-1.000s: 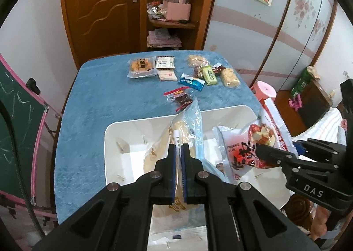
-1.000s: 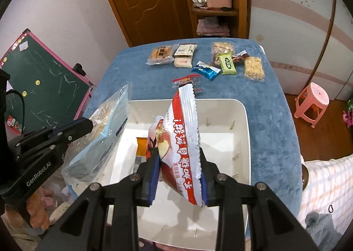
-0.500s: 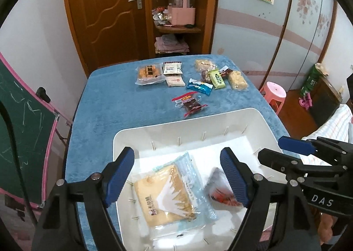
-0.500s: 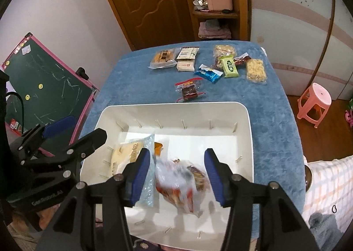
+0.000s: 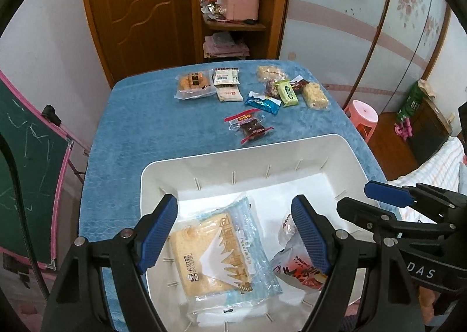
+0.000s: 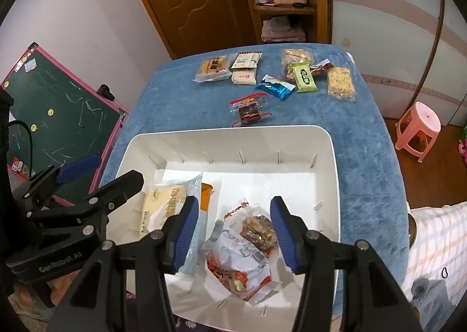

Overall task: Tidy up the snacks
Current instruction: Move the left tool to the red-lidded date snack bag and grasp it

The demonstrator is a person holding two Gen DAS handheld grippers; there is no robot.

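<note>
A white bin (image 5: pixel 163 168) (image 6: pixel 335 156) stands on the near part of the blue table. In it lie a clear-wrapped bread pack (image 5: pixel 221 256) (image 6: pixel 160 206) and a red and white snack bag (image 5: pixel 294 267) (image 6: pixel 242 256). My left gripper (image 5: pixel 235 232) is open and empty above the bread pack. My right gripper (image 6: pixel 235 234) is open and empty above the snack bag. Several small snack packs lie on the far part of the table, with a red-edged dark snack (image 5: pixel 249 126) (image 6: pixel 249 110) nearest the bin.
The blue table cloth (image 5: pixel 140 127) (image 6: pixel 364 127) ends at rounded edges. A green chalkboard (image 5: pixel 20 162) (image 6: pixel 58 116) stands to the left. A pink stool (image 5: pixel 364 116) (image 6: pixel 420 127) stands to the right. A wooden door and shelf are behind the table.
Both grippers opened and let go of their packs, which dropped into the bin. The bread pack and the snack bag now lie flat on the bin floor.
</note>
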